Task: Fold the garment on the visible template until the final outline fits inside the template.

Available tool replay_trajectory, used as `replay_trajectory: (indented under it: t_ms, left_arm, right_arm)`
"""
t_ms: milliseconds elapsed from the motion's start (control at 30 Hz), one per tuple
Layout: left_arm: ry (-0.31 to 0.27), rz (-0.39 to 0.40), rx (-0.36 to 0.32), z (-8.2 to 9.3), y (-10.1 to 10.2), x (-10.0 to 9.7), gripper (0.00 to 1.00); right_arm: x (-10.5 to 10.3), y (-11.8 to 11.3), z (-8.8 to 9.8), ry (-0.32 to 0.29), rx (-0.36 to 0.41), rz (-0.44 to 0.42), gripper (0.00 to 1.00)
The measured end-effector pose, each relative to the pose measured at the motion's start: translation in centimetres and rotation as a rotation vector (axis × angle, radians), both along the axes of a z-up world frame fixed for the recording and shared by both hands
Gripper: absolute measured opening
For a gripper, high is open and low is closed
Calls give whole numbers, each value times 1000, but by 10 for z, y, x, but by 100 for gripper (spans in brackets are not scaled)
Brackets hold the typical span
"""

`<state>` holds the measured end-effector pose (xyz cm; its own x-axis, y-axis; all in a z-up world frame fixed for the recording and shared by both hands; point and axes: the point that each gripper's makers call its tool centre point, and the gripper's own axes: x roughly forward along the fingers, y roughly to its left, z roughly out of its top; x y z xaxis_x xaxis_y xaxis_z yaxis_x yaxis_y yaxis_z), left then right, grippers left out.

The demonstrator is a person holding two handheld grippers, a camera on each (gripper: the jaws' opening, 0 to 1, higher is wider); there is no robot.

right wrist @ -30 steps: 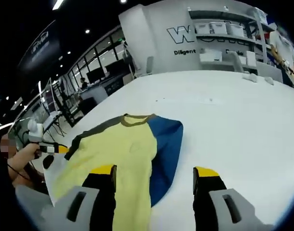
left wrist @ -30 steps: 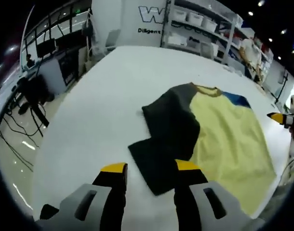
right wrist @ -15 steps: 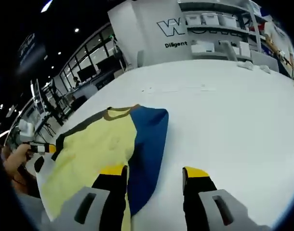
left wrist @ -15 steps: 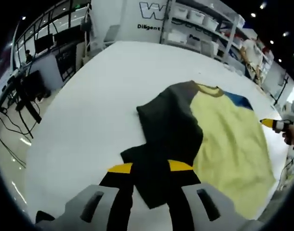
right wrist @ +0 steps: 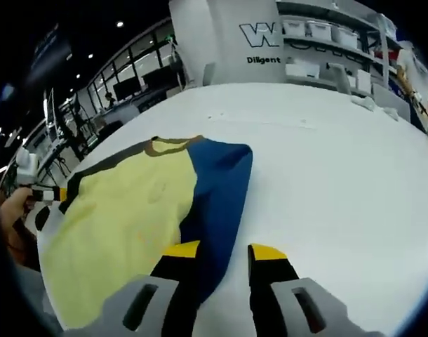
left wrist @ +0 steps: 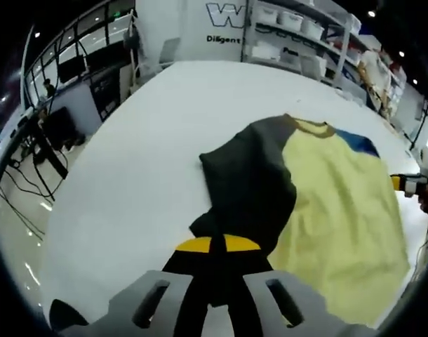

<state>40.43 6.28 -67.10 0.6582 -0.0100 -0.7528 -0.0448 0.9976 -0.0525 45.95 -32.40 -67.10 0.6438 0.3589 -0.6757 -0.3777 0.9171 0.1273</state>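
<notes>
Both jaws of the left hand-held gripper (left wrist: 217, 243) are pinched together on the dark grey sleeve (left wrist: 250, 184) at the bottom centre of the left gripper view. Right hand-held gripper (right wrist: 225, 249), bottom centre of its view, has jaws slightly apart, straddling the blue sleeve (right wrist: 217, 196) edge; can't tell if it grips. Yellow garment (right wrist: 123, 217) lies flat on the white bench (right wrist: 326, 175), mid-frame.

Both views look down close over the garment (left wrist: 319, 189) (right wrist: 130, 210) from opposite sleeves, facing the shelving (left wrist: 298, 42) (right wrist: 326, 49) beyond.
</notes>
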Motion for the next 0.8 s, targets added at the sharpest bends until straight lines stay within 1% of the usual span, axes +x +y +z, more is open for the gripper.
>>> replay_trajectory:
  t_ms: [67, 100, 133, 200, 267, 333, 367, 533, 633, 800]
  left_arm:
    - [-1, -4, 5, -1, 1, 1, 0]
    - [-2, -5, 5, -1, 1, 1, 0]
    - [-2, -2, 4, -1, 2, 1, 0]
    - [-1, 20, 4, -1, 8, 1, 0]
    - [-13, 44, 0, -1, 14, 2, 0]
    - [-22, 48, -2, -1, 17, 3, 0]
    - [-25, 47, 2, -2, 22, 6, 0]
    - [-26, 31, 32, -1, 30, 12, 0]
    - [-26, 23, 57, -1, 36, 14, 0]
    - [-24, 7, 106, 0, 42, 17, 0]
  right_arm:
    - [0, 3, -1, -4, -5, 14, 7]
    - [0, 3, -1, -6, -10, 22, 2]
    - [-1, 5, -1, 0, -16, 32, 0]
    - [2, 3, -2, -4, -55, 57, 0]
    - [3, 3, -3, 9, -77, 75, 0]
    - [5, 0, -4, 10, -119, 102, 0]
    - [6, -1, -4, 13, -127, 109, 0]
    - [11, -6, -2, 16, -152, 133, 0]
    - [18, -13, 0, 15, -166, 137, 0]
    - [20, -21, 5, 28, -159, 125, 0]
